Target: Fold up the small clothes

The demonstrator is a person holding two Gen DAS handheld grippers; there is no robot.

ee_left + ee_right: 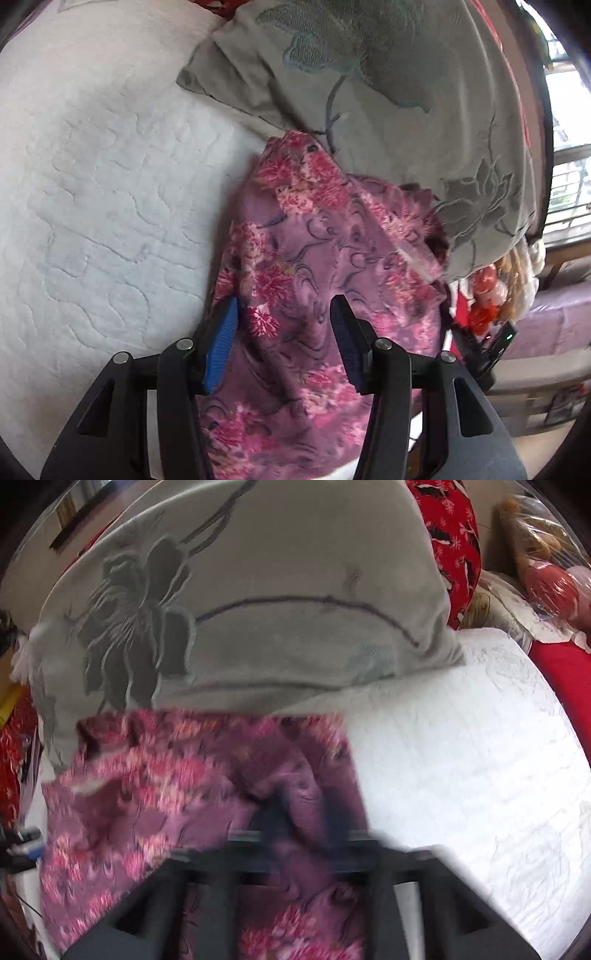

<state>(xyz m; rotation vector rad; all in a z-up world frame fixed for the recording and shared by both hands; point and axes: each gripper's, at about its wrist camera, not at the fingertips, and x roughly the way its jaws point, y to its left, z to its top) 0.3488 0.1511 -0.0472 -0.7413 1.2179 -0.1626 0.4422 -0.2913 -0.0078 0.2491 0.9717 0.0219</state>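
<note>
A pink and purple floral garment (pixel 325 236) lies crumpled on a white quilted mattress (pixel 92 184), its far edge against a grey pillow. My left gripper (pixel 284 306) hovers over the garment's near part, open, with the cloth below its blue pads (pixel 221 343) and not pinched. The right wrist view is blurred. There the garment (pixel 166 775) spreads to the left, and a raised fold of it sits between the dark fingers of my right gripper (pixel 304 812), which is shut on it.
A large grey pillow with an embroidered flower (pixel 406 92) (pixel 258 590) borders the garment at the back. A red patterned cushion (pixel 458 535) and plastic-wrapped items (pixel 546 579) lie beyond it. The bare mattress (pixel 461 757) extends to the right. Clutter and a window are past the bed's edge (pixel 517 295).
</note>
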